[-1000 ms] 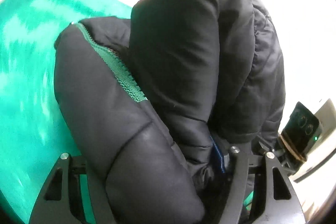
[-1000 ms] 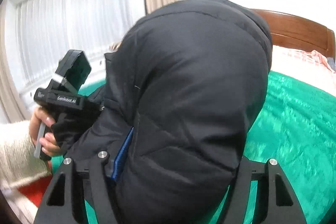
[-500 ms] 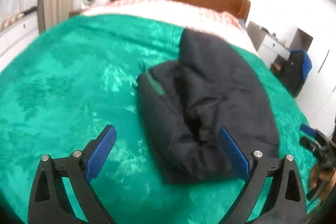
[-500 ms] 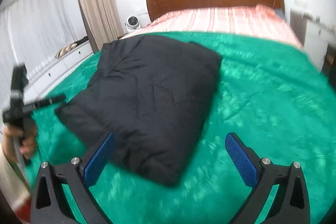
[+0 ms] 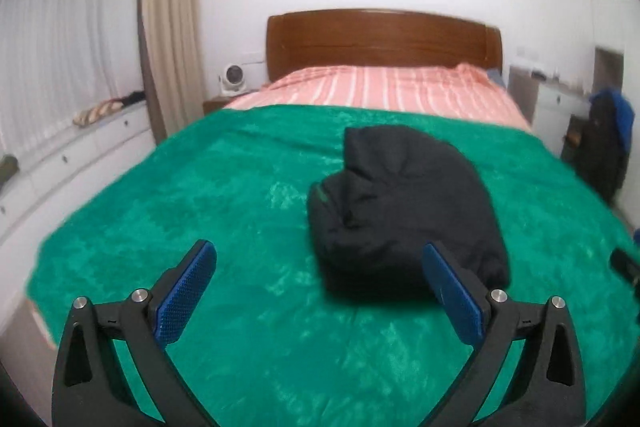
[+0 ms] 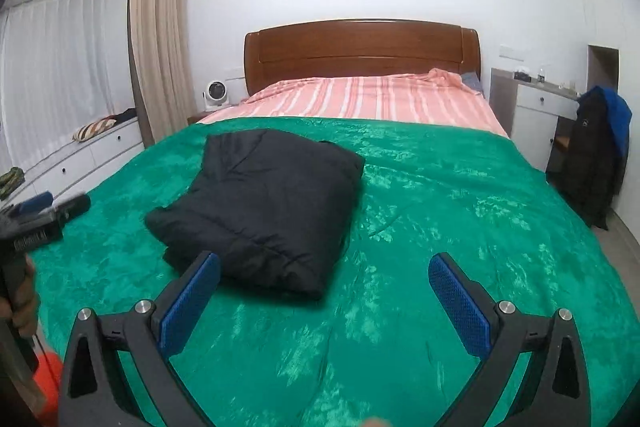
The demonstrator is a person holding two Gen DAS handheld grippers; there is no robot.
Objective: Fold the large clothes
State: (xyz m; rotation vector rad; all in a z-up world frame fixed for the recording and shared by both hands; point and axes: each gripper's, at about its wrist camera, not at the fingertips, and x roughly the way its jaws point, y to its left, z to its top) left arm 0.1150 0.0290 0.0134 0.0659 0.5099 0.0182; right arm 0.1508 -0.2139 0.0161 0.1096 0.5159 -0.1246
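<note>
Now the black puffer jacket (image 6: 264, 203) lies folded into a thick bundle on the green plush blanket (image 6: 440, 211) that covers the near part of the bed, with the pink striped sheet (image 6: 360, 95) and the wooden headboard (image 6: 360, 47) beyond it. Both grippers hover above the blanket, apart from the jacket. The left gripper (image 5: 320, 287) has its blue-padded fingers (image 5: 188, 291) spread wide with nothing between them; in its view the bundle sits just beyond the right-hand finger. The right gripper (image 6: 324, 295) is likewise spread wide and empty, the jacket lying ahead and to its left, just past the left-hand finger. At the left edge of the right wrist view the other gripper's body shows, held in a hand (image 6: 24, 311). A dark coat (image 6: 596, 163) hangs beside a white desk (image 6: 536, 107) at the right wall.
</note>
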